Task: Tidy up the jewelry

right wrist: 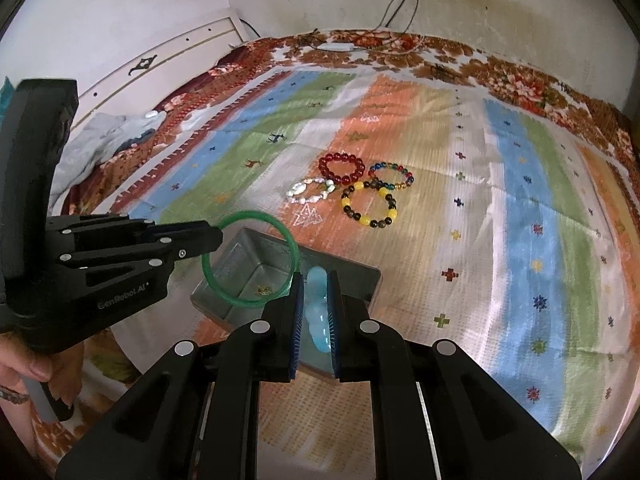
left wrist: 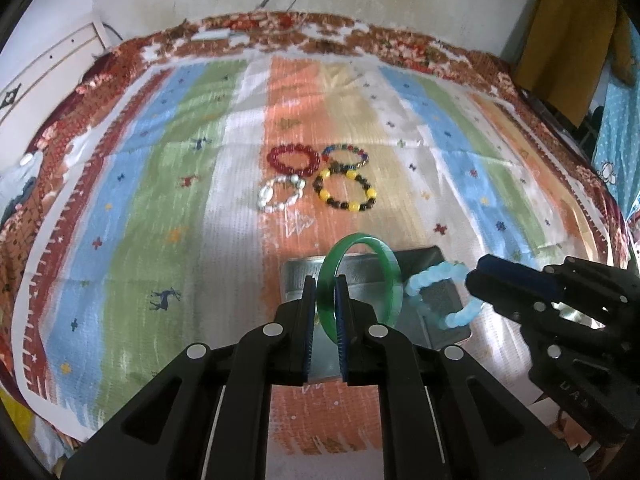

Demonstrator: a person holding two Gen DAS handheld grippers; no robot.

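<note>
We hold the green bangle (left wrist: pixel 358 280) pinched in our left gripper (left wrist: pixel 325 292), above the metal box (right wrist: pixel 256 256). Our right gripper (right wrist: pixel 316 300) pinches the light blue bead bracelet (left wrist: pixel 440 296) beside it. Four bead bracelets (left wrist: pixel 320 180) lie together on the striped cloth (left wrist: pixel 160 200) beyond the box.

The left hand-held gripper (left wrist: pixel 325 300) clamps a green bangle (left wrist: pixel 357 280) over the tin (left wrist: pixel 296 280); beaded bracelets (left wrist: pixel 320 178) lie at twelve o'clock.

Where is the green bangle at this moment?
The green bangle is clamped upright in the left gripper, held over the grey metal box, left of the pale blue bead bracelet in the right gripper.
</note>
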